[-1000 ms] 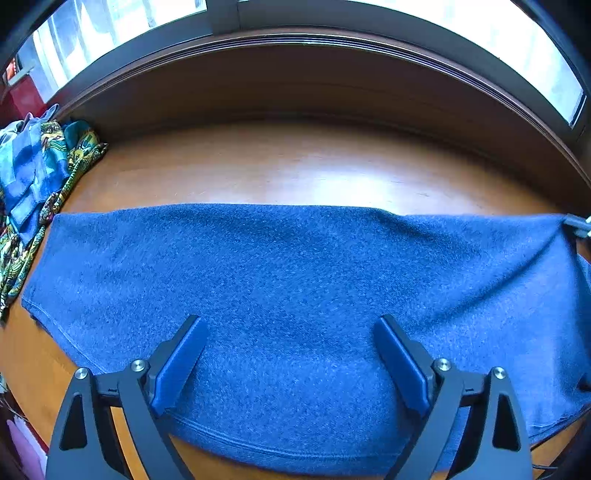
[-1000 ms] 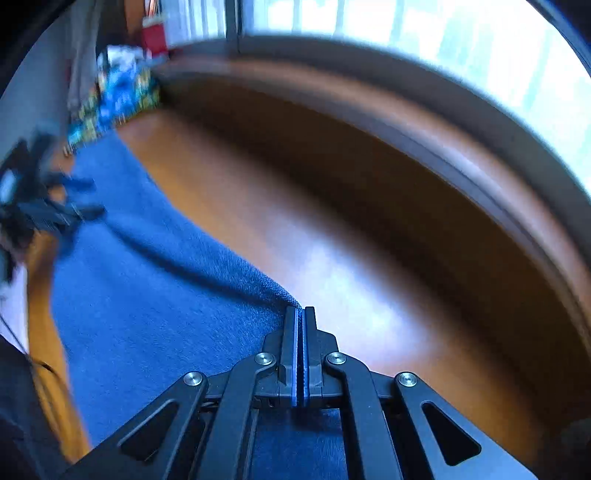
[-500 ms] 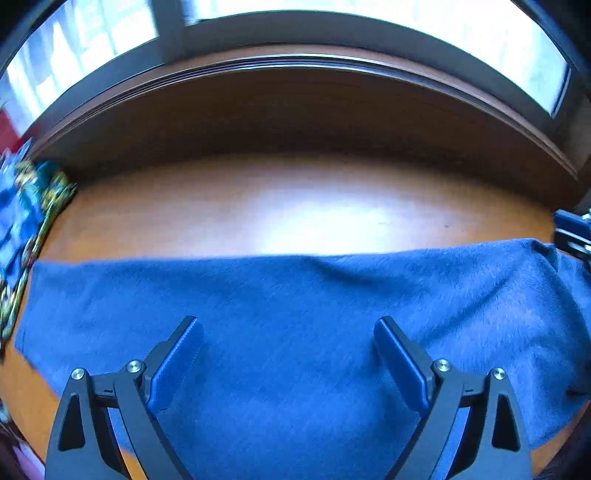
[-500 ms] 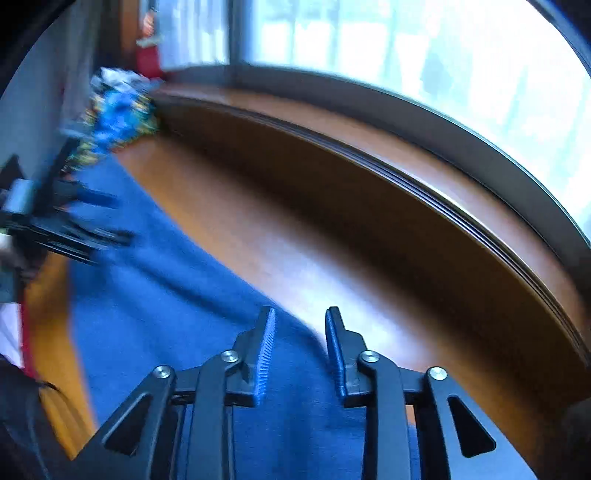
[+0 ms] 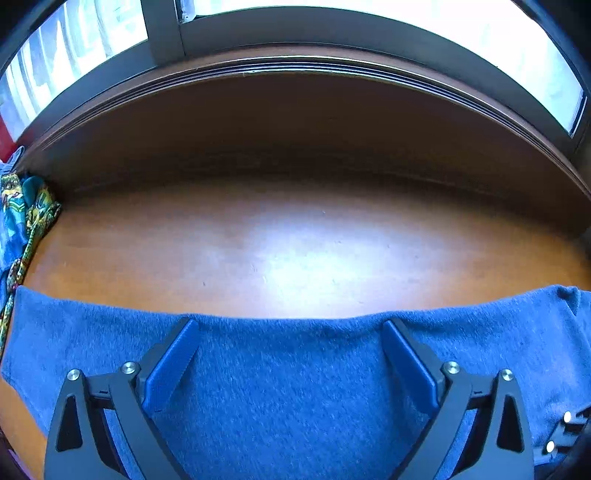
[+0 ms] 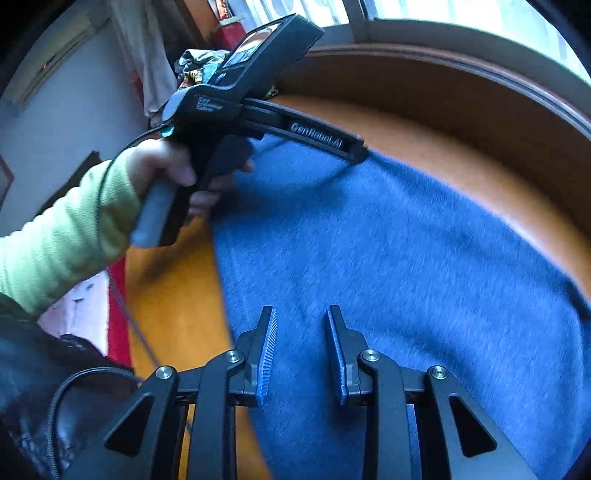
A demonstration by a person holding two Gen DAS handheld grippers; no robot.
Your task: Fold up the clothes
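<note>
The desk [image 5: 295, 251] is a glossy wooden surface running along a window [image 5: 369, 22], with bare wood between the window ledge and the cloth.

The blue garment [image 5: 295, 387] lies flat on the near half of the desk. Its long axis runs left to right across the left wrist view, and its far edge forms a nearly straight line parallel to the window. In the right wrist view the same garment [image 6: 388, 258] stretches from under the right claw away toward the left claw.

A heap of patterned clothes [image 5: 22, 221] sits at the far left end of the desk, just beside the garment's left end.

The left claw [image 5: 291, 354] is spread wide and holds nothing. Its fingertips sit over the garment's far edge, near the middle of the long axis. In the right wrist view its tip [image 6: 356, 151] appears to be at that edge; contact cannot be confirmed. A hand [image 6: 173, 173] in a green sleeve [image 6: 55, 240] grips its handle.

The right claw [image 6: 301, 350] is parted to a narrow gap and empty, hovering over the garment's right portion.

Assessment: the garment lies directly beneath both claws. The left claw is nearer the far edge, so it is better placed to take that edge for a fold across the long axis.
</note>
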